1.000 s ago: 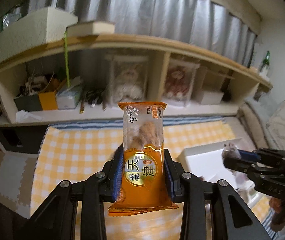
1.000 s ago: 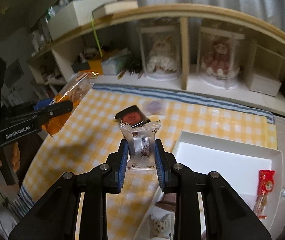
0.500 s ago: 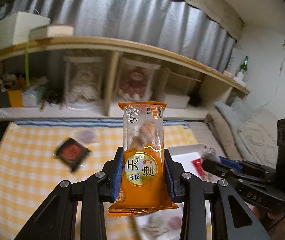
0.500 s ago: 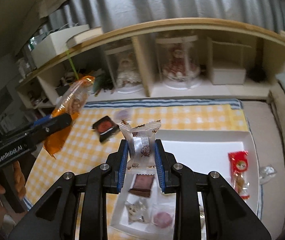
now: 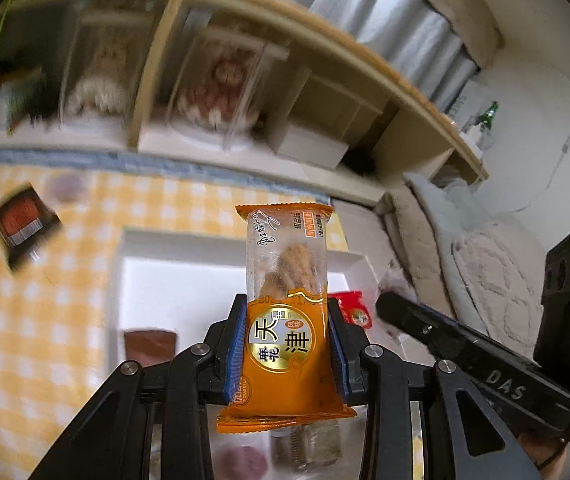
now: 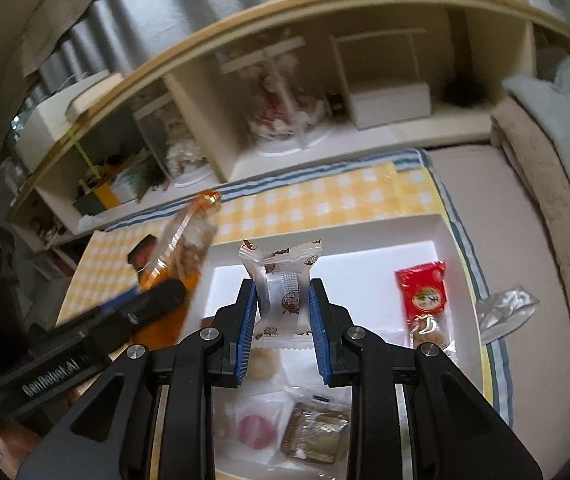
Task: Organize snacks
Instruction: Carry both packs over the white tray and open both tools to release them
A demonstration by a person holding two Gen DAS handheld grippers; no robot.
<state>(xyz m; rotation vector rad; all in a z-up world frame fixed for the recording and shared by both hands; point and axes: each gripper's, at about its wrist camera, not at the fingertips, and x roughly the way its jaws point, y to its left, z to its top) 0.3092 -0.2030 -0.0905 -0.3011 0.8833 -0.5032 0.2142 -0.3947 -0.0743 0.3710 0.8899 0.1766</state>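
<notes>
My left gripper [image 5: 287, 312] is shut on an orange snack packet [image 5: 285, 344] with a clear top, held upright over the white tray [image 5: 157, 240]. From the right wrist view the same orange packet [image 6: 185, 248] and left gripper [image 6: 157, 292] hang at the tray's left edge. My right gripper [image 6: 283, 292] is shut on a small white wrapped sweet [image 6: 283, 280] above the white tray [image 6: 365, 224]. The right gripper [image 5: 389, 308] shows as a black arm at the right of the left wrist view. In the tray lie a red packet [image 6: 425, 292], a pink sweet [image 6: 257, 432] and a brown-gold packet [image 6: 317, 432].
A dark red-and-black packet [image 5: 21, 220] lies on the yellow checked cloth [image 5: 45, 320] left of the tray. A wooden shelf [image 6: 325, 128] with dolls under domes stands behind. A crumpled clear wrapper [image 6: 505, 312] lies right of the cloth. Bedding [image 5: 485, 272] is at the far right.
Both grippers have swung right and down, from over the checked cloth to over the white tray, each keeping its snack. The views have rolled, so the shelf now tilts.
</notes>
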